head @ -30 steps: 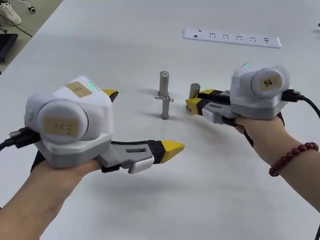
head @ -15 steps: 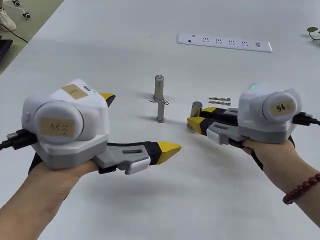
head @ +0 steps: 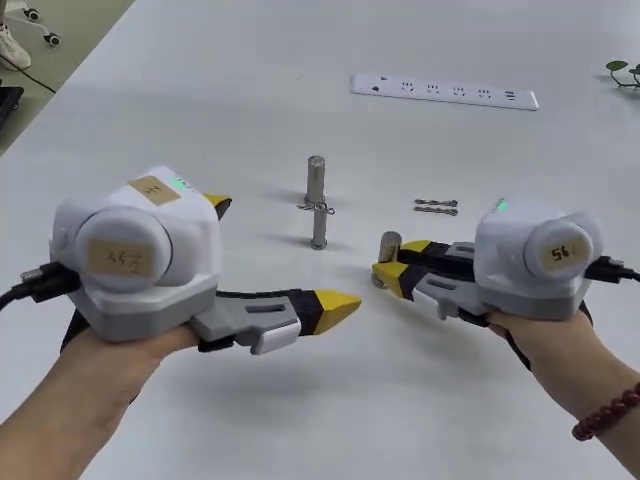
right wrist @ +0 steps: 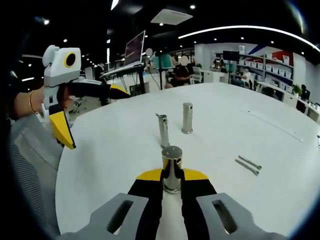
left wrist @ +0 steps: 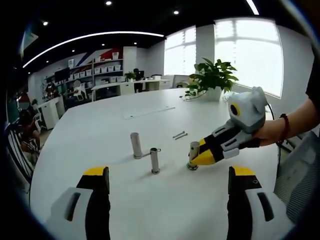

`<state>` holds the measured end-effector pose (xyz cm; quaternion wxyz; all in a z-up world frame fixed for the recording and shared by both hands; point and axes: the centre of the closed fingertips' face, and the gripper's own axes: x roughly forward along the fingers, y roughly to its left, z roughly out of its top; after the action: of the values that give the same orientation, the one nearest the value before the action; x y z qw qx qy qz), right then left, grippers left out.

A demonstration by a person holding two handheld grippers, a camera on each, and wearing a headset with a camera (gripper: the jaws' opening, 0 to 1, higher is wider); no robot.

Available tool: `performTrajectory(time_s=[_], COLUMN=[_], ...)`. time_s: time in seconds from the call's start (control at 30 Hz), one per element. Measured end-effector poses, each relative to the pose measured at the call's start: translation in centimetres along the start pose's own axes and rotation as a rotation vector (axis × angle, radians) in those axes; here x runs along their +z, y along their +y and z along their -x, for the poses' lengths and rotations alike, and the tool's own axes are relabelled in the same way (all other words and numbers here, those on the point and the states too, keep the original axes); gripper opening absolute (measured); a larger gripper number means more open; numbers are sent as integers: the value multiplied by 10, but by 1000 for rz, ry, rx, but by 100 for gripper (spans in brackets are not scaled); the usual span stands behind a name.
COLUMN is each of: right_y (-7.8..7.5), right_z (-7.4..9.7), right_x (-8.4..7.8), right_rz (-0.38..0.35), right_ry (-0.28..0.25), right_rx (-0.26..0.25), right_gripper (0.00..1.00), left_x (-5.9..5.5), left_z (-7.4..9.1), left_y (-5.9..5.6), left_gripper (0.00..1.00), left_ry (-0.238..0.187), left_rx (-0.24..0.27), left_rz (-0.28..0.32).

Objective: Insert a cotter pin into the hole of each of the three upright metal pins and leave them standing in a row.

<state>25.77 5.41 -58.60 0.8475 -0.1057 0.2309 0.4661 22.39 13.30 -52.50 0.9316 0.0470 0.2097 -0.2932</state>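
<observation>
Right gripper [head: 388, 264], clamping 1 metal pin [head: 389, 242], has drawn nearer.

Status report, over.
Left tool open. Right tool shut on one metal pin. Middle pin holds its cotter pin. Two spare cotter pins loose.

Brightly, evenly lit from ceiling spots [left wrist: 176, 12] and a big window [left wrist: 252, 55], faint soft shadows beside each metal pin [head: 316, 178], sharp centres, fisheye-bent edges.

Clamped metal pin [head: 390, 243] now nearer the person.
</observation>
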Motion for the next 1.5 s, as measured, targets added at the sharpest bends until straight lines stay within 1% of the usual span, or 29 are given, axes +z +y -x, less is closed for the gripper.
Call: performTrajectory(time_s=[0.1, 0.3, 0.4, 0.57, 0.63, 0.73, 0.83, 0.87, 0.93, 1.0, 1.1, 1.27, 1.33, 1.43, 1.5], right_y=[1, 1, 2, 1, 2, 2, 3, 2, 1, -3, -11, -26, -31, -42, -49], right_z=[1, 0, 0, 1, 4, 8, 14, 17, 22, 27, 35, 44, 46, 47, 46], right_x=[-2, -3, -2, -1, 2, 2, 0, -1, -2, -1, 0, 3, 3, 3, 5], right_rz=[29, 25, 34, 9, 2, -2, -2, -8, -37, -42, -62, -65, -84, -63, -67], right_ry=[3, -1, -1, -5, -17, -15, -6, 2, 13, 5, 11, 26, 39, 69, 76], right_rx=[5, 21, 24, 36, 34, 30, 25, 20, 12, -2, -23, -56, -66, -83, -88], right_gripper=[8, 8, 9, 9, 10, 15, 16, 17, 22, 23, 25, 24, 24, 23, 23], left_x=[0, -1, -1, -1, -1, 1, 3, 4, 5, 7, 8, 12, 11, 10, 10], left_z=[0, 0, 0, 0, 0, 0, 1, 1, 2, 2, 2, 2, 1, 1, 1], left_y=[0, 0, 1, 0, 0, 0, 0, 0, 0, 0, 0, -3, -3, -2, -2], left_gripper=[99, 99, 99, 99, 99, 99, 99, 99, 99, 99, 99, 99, 99, 99, 99], left_ry=[0, 8, 9, 8, 8, 2, -9, -13, -22, -33, -38, -59, -57, -55, -57], left_rx=[-1, 0, 1, -1, -1, -1, -1, -2, -1, -3, -5, -14, -15, -13, -14], left_rz=[-1, 1, 3, 4, 7, 11, 18, 20, 27, 35, 40, 44, 43, 42, 44])
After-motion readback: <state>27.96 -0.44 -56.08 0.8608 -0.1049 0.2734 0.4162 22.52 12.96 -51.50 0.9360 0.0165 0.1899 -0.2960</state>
